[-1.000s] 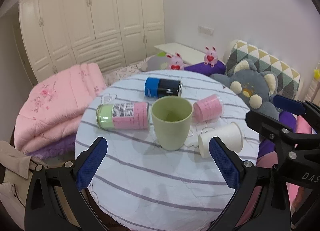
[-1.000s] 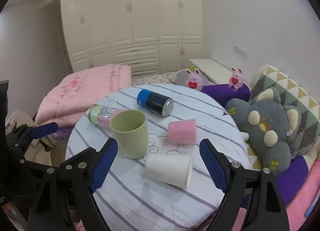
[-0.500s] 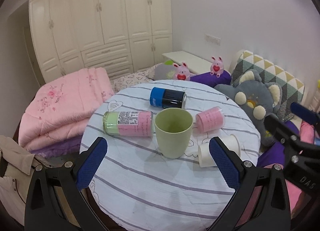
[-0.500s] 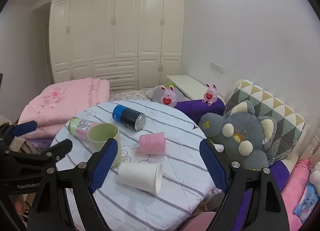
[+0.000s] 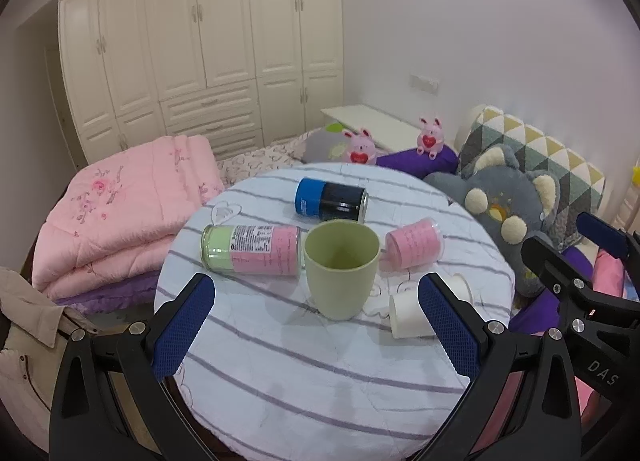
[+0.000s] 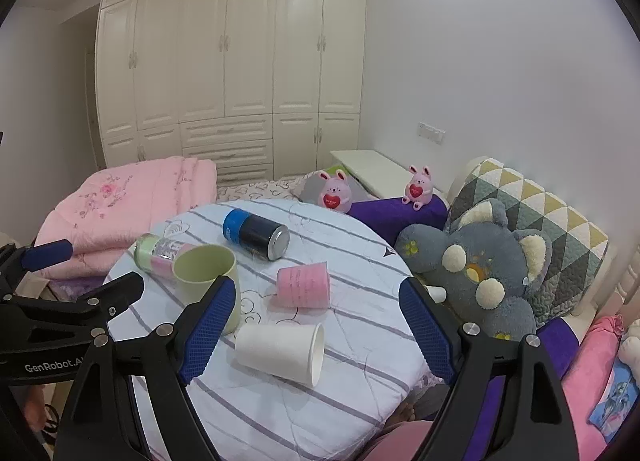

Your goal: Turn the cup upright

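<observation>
A green cup stands upright in the middle of the round striped table; it also shows in the right wrist view. A white paper cup lies on its side near the front right, partly hidden by a finger in the left wrist view. A pink cup lies on its side behind it, also in the right wrist view. My left gripper is open and empty, held back from the cups. My right gripper is open and empty above the white cup.
A pink-and-green bottle and a blue-and-black can lie on the table. A folded pink quilt is at the left, a grey plush toy and pillows at the right. White wardrobes stand behind.
Both grippers have pulled back and risen from the table, so the cups look smaller and farther. Nothing on the table has moved.
</observation>
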`<state>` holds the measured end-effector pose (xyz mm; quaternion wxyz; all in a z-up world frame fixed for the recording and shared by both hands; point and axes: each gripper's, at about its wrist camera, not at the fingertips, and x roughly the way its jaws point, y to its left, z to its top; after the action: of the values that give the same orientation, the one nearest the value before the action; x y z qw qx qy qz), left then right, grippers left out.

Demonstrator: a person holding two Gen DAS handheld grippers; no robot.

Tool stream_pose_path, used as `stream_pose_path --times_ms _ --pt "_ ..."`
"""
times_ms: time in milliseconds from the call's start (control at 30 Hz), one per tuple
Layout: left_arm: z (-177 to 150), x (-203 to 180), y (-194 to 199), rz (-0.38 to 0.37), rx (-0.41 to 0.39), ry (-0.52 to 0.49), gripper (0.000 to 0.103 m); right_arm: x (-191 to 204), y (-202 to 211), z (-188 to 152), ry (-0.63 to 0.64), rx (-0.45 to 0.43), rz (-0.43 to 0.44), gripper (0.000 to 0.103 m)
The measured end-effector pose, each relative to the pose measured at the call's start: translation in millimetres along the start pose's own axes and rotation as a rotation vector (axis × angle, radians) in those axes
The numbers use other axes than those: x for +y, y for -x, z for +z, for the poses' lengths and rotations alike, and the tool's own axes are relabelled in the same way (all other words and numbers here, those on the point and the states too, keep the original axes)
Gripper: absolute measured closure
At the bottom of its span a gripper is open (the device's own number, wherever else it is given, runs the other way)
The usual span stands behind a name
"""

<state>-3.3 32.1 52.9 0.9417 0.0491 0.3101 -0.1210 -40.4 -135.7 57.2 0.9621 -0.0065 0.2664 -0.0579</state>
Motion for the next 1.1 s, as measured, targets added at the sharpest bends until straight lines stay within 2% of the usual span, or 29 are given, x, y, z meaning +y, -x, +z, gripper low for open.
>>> stream_pose_path --times_ms 133,400,1100 --pt "1.2 -0.6 4.5 -0.008 -0.051 -0.003 0.000 0.0 1.2 0.9 -0.001 -0.019 -0.003 0.017" --pt "2.7 0.0 1.1 -0.005 -0.062 -0.014 0.000 1.2 4.6 2.4 0.001 -0.070 -0.002 0.017" --pt "-1.3 -4.9 -4.8 0.005 -0.074 -0.024 0.000 1.2 -0.6 0.8 0.004 -0.056 -0.010 0.017"
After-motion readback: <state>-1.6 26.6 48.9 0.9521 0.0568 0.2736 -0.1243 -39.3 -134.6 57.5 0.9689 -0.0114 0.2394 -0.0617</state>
